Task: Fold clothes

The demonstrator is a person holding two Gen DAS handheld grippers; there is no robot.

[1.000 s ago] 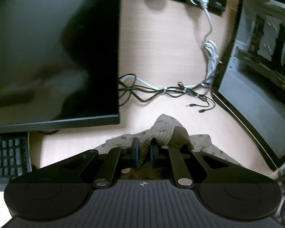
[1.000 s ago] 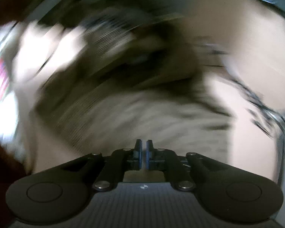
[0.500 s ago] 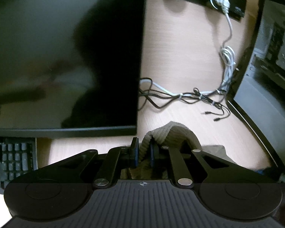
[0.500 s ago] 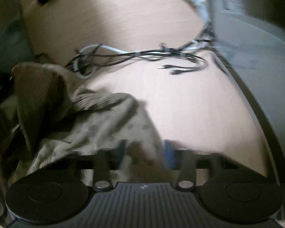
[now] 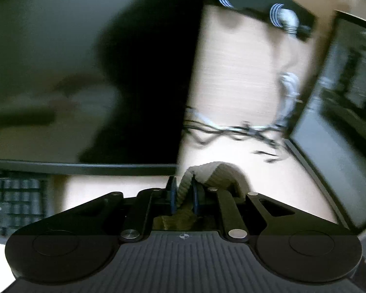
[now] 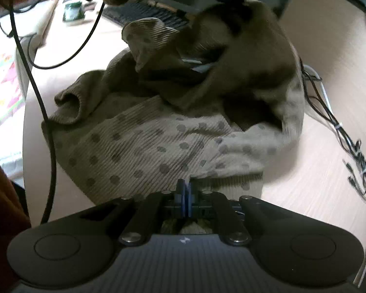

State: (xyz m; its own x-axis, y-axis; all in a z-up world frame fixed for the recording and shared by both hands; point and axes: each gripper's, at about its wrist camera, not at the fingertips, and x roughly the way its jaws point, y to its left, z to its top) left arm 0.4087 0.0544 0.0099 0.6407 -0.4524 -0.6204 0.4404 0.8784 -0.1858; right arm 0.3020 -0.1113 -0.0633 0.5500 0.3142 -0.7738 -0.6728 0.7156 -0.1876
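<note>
An olive-beige ribbed sweater with grey dots (image 6: 158, 146) lies crumpled on the light wooden desk (image 6: 317, 48). Its far part is lifted toward the top of the right wrist view. My right gripper (image 6: 184, 190) sits at the near ribbed hem (image 6: 231, 183), shut on it, and more cloth shows under the fingers. In the left wrist view, my left gripper (image 5: 183, 190) is shut on a ribbed edge of the sweater (image 5: 214, 171), which arches up over the right finger. The rest of the sweater is hidden there.
A dark monitor (image 5: 85, 73) fills the left and another monitor (image 5: 341, 97) stands at the right. Between them lie tangled cables (image 5: 231, 129) and a power strip (image 5: 256, 7). A keyboard (image 5: 12, 195) sits under the left monitor. A black cable (image 6: 44, 97) hangs at the left.
The right gripper swung to the sweater's hem. Half a second ago its jaws stood open around the cloth, and now they are shut on it. The left gripper keeps its grip, barely moved.
</note>
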